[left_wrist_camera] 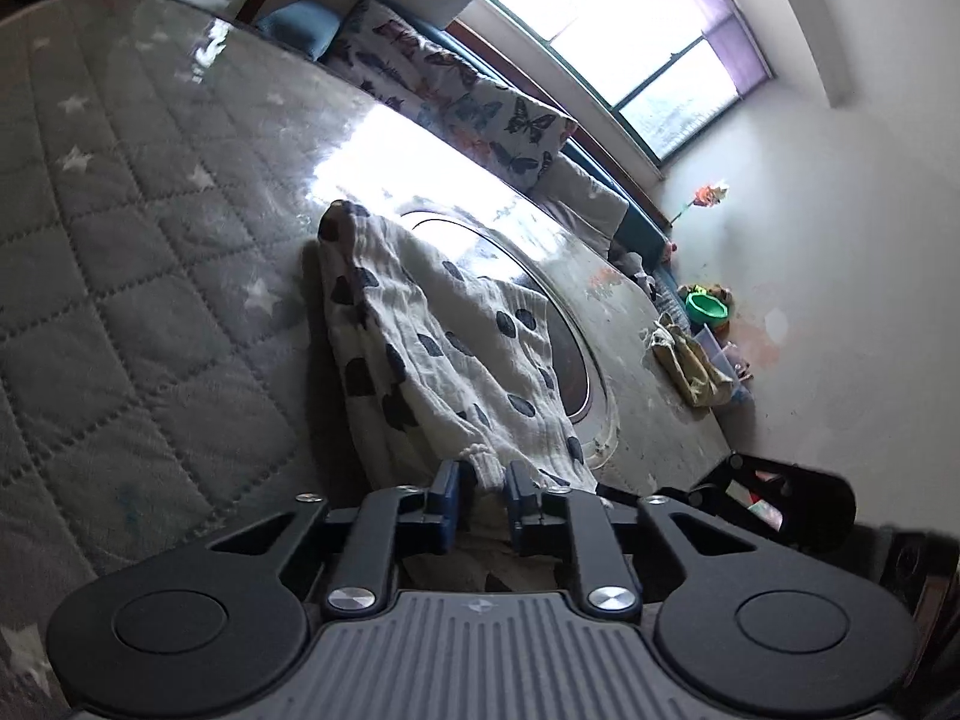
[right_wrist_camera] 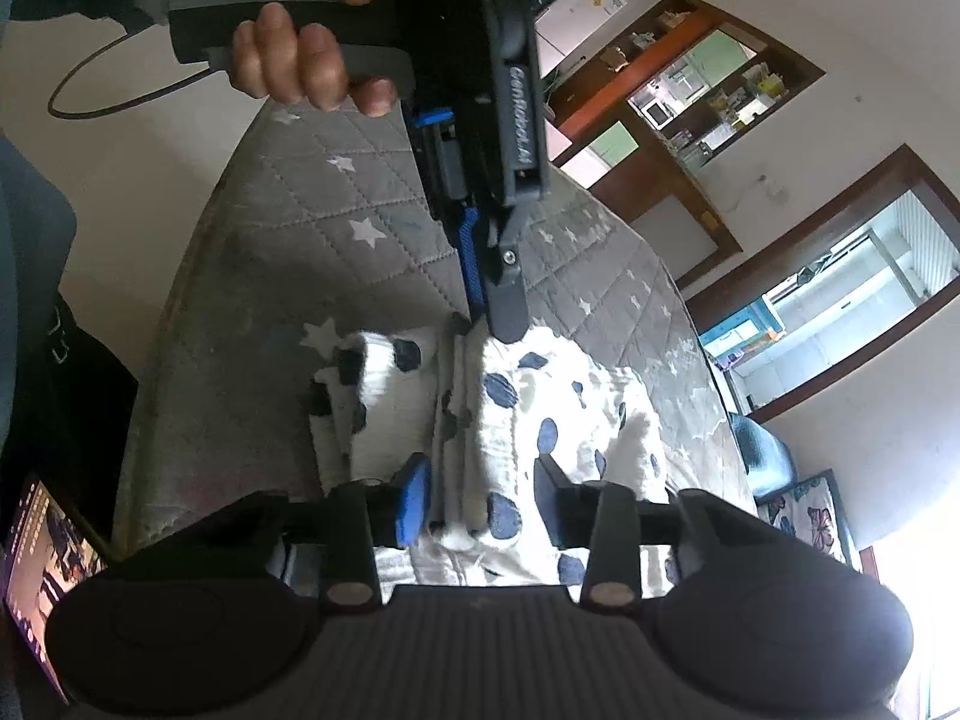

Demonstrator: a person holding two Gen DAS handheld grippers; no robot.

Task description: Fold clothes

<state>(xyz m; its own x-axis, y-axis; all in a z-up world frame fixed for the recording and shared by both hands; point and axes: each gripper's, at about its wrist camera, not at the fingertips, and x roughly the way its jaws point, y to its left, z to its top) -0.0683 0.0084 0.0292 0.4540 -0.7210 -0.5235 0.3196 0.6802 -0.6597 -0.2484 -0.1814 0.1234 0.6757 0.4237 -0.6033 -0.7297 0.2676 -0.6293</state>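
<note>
- Left wrist view: quilted grey mattress (left_wrist_camera: 138,228) with white stars fills the left and centre of the frame; window (left_wrist_camera: 630,30) blown out at upper right.
- Right wrist view: same mattress (right_wrist_camera: 300,252) runs from upper centre down to mid-frame, wall and wooden doorways (right_wrist_camera: 840,276) at right.
- White garment with dark spots (left_wrist_camera: 444,354) lies bunched on the mattress at frame centre in the left view, draped partly over a round shiny disc (left_wrist_camera: 570,360). In the right view it (right_wrist_camera: 540,414) sits centre frame, folded into layers, a thicker folded part at its left.
- Butterfly-print pillow (left_wrist_camera: 468,102) sits along the far mattress edge, upper centre of the left view; green bowl (left_wrist_camera: 708,306) and clutter at right by the wall.
- Left gripper (left_wrist_camera: 483,495), bottom centre of its own view: jaws narrow, clamped on a gathered edge of the garment. Right view shows it (right_wrist_camera: 480,312) coming down from the upper centre, held by a hand (right_wrist_camera: 300,66), tips at the garment's far edge.
- Right gripper (right_wrist_camera: 480,504), bottom centre: jaws moderately apart, a fold of the garment sits between them; blue pad (right_wrist_camera: 414,504) on the left finger is just beside the cloth. Cannot tell whether it grips.
- Laptop screen (right_wrist_camera: 48,564) lit at lower left of the right view.
</note>
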